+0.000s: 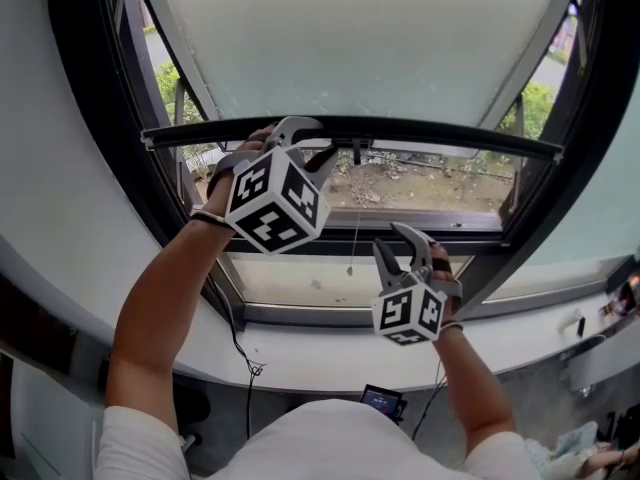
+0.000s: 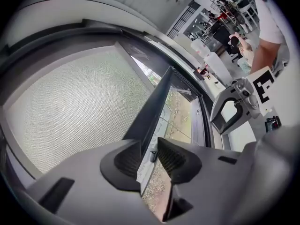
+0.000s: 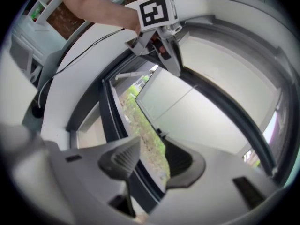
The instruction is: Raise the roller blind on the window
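Note:
The white roller blind (image 1: pixel 360 38) hangs over the upper window and ends in a dark bottom bar (image 1: pixel 450 136). My left gripper (image 1: pixel 322 143) is raised to the bar left of its middle, one finger above it and one below, shut on it. In the left gripper view the bar (image 2: pixel 157 102) runs away between the ribbed pads (image 2: pixel 129 161) of that gripper (image 2: pixel 149 156). A thin pull cord (image 1: pixel 354 218) hangs from the bar's middle. Lower and to the right of the cord, my right gripper (image 1: pixel 392 238) is open and holds nothing. In its own view the right gripper (image 3: pixel 152 161) faces the window frame.
A dark window frame (image 1: pixel 100 138) surrounds the glass, and gravel ground (image 1: pixel 420 183) shows below the bar. A white sill (image 1: pixel 320 353) curves in front, with a black cable (image 1: pixel 240 338) across it. A small device (image 1: pixel 382 400) lies below. A room with people (image 2: pixel 243 46) is behind.

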### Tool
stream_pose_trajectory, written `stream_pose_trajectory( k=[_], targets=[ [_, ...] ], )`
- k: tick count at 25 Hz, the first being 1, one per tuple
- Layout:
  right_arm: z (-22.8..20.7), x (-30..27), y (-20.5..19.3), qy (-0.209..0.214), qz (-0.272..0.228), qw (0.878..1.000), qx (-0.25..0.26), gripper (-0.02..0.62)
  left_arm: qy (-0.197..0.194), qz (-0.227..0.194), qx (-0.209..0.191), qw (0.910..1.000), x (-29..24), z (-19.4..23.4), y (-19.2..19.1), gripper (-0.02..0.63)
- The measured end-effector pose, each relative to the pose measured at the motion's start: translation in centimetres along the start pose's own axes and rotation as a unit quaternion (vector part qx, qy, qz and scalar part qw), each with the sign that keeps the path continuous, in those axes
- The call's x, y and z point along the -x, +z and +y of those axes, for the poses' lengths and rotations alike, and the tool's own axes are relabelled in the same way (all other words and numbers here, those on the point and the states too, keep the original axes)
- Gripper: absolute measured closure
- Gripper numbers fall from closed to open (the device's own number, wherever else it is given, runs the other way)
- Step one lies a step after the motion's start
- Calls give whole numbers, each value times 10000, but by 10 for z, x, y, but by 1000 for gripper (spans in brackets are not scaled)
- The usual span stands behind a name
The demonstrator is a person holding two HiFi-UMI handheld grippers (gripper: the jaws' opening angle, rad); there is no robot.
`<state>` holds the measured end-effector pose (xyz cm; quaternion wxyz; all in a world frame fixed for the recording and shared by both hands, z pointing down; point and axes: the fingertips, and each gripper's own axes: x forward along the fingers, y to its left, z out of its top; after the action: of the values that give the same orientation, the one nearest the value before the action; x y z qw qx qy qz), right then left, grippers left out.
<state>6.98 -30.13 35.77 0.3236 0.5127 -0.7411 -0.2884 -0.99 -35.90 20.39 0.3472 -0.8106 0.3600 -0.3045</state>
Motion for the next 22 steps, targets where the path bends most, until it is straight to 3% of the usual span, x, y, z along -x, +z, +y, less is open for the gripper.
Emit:
stream_pose_trajectory(
  k=[22],
  targets=[
    [4,3,1,87,80,9998,-129,424,125,-233,40,9996,11,35,19,483]
  ],
)
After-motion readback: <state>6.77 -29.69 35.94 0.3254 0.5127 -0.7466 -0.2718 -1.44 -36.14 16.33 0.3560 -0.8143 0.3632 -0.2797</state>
